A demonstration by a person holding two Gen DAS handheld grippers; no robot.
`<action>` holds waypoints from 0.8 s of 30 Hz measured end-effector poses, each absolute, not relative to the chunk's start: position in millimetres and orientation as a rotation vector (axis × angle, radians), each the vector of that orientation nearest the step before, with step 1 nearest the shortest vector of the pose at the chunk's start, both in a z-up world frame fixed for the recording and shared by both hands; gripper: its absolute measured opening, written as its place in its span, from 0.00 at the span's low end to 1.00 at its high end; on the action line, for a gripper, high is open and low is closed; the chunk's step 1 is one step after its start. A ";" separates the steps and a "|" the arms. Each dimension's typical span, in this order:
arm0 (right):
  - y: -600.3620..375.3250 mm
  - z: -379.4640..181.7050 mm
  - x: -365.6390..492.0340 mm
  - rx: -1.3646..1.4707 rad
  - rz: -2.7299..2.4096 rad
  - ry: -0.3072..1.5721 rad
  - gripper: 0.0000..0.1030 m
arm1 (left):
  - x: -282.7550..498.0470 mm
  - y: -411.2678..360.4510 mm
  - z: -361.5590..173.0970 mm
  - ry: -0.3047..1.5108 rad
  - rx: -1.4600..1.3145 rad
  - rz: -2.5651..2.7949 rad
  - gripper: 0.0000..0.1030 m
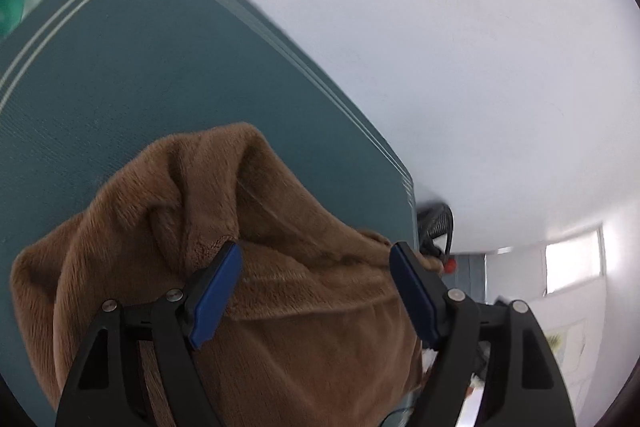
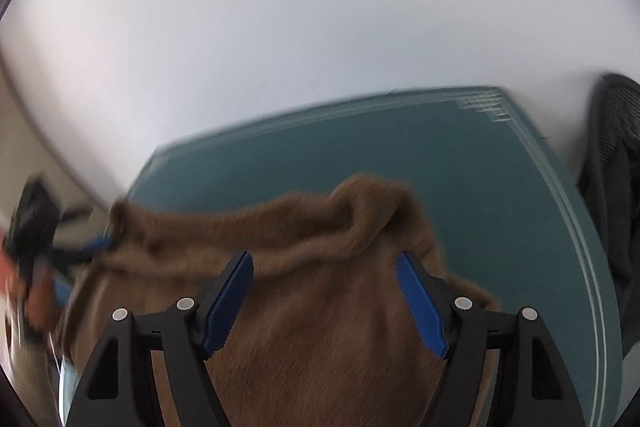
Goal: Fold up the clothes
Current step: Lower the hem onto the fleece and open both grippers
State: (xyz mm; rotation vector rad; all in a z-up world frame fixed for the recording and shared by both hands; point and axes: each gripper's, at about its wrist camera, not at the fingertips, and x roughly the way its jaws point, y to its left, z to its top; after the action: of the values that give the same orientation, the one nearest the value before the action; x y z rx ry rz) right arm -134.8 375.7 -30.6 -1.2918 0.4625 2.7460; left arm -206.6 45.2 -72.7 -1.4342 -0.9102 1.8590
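— What sort of place was it?
— It looked like an office or workroom. A white table [image 2: 280, 39] carried a teal mat [image 1: 140, 75] with pale border lines.
— Anything else?
— A black mesh office chair [image 2: 616, 155] stood beside the table, and a bright window [image 1: 574, 267] sat in a plain white wall [image 1: 624, 287].

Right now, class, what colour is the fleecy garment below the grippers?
Brown; the fleece garment shows sharpest in the left wrist view.
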 end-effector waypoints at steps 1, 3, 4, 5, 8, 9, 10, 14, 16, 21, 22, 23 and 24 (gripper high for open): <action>369.0 -32.9 -138.5 -1.349 2.744 0.404 0.74 | -210.3 46.0 -76.8 -0.928 -1.451 1.858 0.78; 351.6 -35.2 -141.7 -1.425 2.724 0.234 0.74 | -220.3 40.1 -76.3 -0.974 -1.419 1.913 0.78; 344.2 -36.9 -144.8 -1.454 2.709 0.158 0.74 | -224.3 36.8 -74.7 -0.990 -1.400 1.951 0.78; 340.0 -40.5 -152.0 -1.476 2.693 0.104 0.74 | -227.7 33.3 -73.5 -1.001 -1.383 1.992 0.78; 329.4 -50.4 -174.3 -1.524 2.641 -0.046 0.74 | -231.3 25.5 -76.7 -1.025 -1.395 2.023 0.78; 330.3 -51.5 -183.2 -1.503 2.628 -0.066 0.74 | -228.8 22.8 -79.0 -1.036 -1.398 2.012 0.78; 333.0 -52.9 -191.8 -1.476 2.615 -0.081 0.74 | -226.3 20.1 -81.2 -1.046 -1.401 2.000 0.78; 379.1 -71.7 -228.2 -1.413 2.557 0.114 0.74 | -207.6 9.3 -77.5 -1.016 -1.374 1.995 0.78; 397.0 -80.7 -231.3 -1.426 2.535 0.276 0.74 | -196.3 6.3 -68.8 -0.984 -1.351 1.988 0.78; 400.0 -87.1 -222.8 -1.393 2.560 0.269 0.79 | -176.9 26.8 -47.9 -0.830 -1.291 1.932 0.79; 398.9 -87.3 -221.1 -1.393 2.560 0.264 0.79 | -175.1 36.1 -45.6 -0.788 -1.291 1.917 0.79; 397.9 -87.5 -219.4 -1.393 2.560 0.259 0.80 | -175.3 44.2 -44.8 -0.757 -1.298 1.931 0.79; 396.4 -87.5 -217.1 -1.394 2.560 0.255 0.80 | -175.6 52.3 -44.1 -0.727 -1.305 1.947 0.79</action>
State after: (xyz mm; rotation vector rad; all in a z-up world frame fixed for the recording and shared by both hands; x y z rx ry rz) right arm -217.1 396.4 -87.5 -1.3936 0.2550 2.5597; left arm -175.6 52.3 -44.1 -1.3048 -0.7270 1.9473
